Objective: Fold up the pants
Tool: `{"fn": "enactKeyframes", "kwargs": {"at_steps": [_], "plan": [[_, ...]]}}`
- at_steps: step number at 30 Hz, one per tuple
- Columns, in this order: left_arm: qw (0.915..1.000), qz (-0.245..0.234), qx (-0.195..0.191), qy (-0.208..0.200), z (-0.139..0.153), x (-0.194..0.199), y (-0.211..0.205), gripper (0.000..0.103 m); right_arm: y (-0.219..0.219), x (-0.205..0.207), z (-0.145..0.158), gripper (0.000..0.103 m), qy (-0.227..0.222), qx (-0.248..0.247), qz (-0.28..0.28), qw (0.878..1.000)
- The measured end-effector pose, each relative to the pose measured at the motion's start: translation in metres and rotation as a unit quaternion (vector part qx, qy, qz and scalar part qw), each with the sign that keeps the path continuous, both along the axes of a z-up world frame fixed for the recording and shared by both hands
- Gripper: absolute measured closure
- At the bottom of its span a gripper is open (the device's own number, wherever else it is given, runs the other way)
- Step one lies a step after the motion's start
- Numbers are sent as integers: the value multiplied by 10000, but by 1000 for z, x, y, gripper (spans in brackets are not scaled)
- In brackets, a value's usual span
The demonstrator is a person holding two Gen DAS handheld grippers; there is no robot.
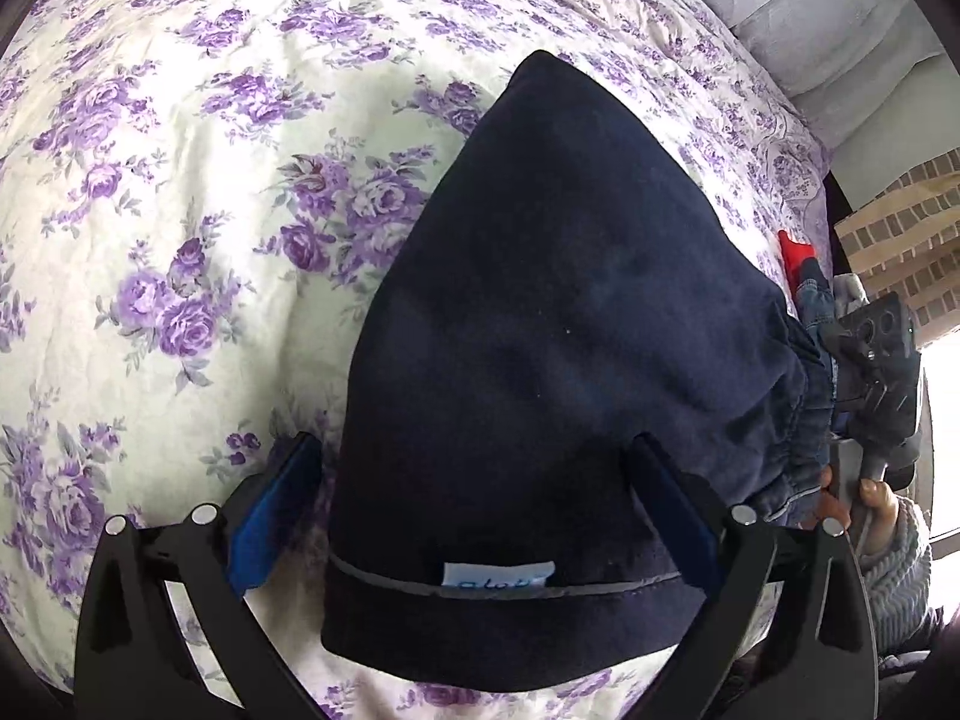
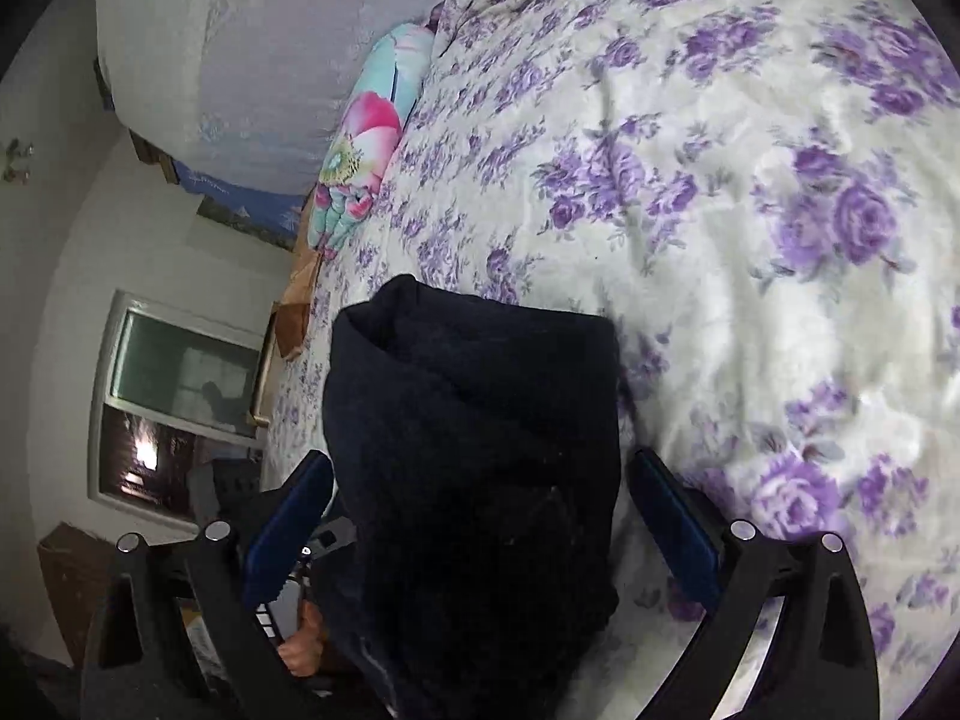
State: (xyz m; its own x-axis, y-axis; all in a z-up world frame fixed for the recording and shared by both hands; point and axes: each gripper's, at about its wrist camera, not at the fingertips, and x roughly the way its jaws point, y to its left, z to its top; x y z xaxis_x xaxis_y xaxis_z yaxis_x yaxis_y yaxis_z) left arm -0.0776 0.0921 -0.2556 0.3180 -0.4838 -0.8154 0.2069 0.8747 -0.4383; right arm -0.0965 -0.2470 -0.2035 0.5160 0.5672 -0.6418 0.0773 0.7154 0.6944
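While both grippers' jaws stand spread, seemingly unclamped, the pants (image 1: pixel 558 324) lie amid open bedspread (image 1: pixel 180 180).

Bed under purple-flowered quilt (image 2: pixel 720 192). Bright floral pillow (image 2: pixel 366 138) at far edge. White wall, window (image 2: pixel 180 396) left. Brick wall (image 1: pixel 900 240) right.

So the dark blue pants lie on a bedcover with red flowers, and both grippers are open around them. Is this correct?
Not quite: the flowers on the bedcover are purple, not red, as the left wrist view shows plainly. The rest holds: the dark blue pants lie on it, and the left gripper and the right gripper are both open around the cloth.
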Motion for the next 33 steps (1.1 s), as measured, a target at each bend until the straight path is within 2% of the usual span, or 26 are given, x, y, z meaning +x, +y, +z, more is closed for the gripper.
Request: {"fn": "enactKeyframes", "kwargs": {"at_steps": [3, 6, 9, 14, 20, 25, 29, 33], "plan": [[9997, -120, 46, -195, 2, 4, -7, 4, 18, -1, 1, 3, -177, -604, 256, 9977], [9976, -337, 169, -574, 1, 5, -14, 4, 11, -7, -1, 4, -430, -455, 205, 9978], [9952, -459, 21, -860, -2, 2, -11, 4, 17, -8, -1, 4, -513, -743, 295, 9955], [9971, -244, -37, -725, -2, 2, -10, 4, 17, 1, -2, 3, -328, -676, 184, 9970], [9962, -492, 130, -711, 1, -2, -18, 5, 16, -5, -3, 4, -601, -721, 198, 9954], [9939, -520, 615, -754, 2, 2, -33, 4, 17, -5, -4, 4, -606, -761, 209, 9950], [9928, -464, 738, -822, 1, 1, -36, 4, 19, -4, -5, 4, -563, -806, 200, 9950], [9865, -442, 1134, -1093, 7, -5, -45, 4, 20, -2, -6, 4, -518, -829, 198, 9950]]}}
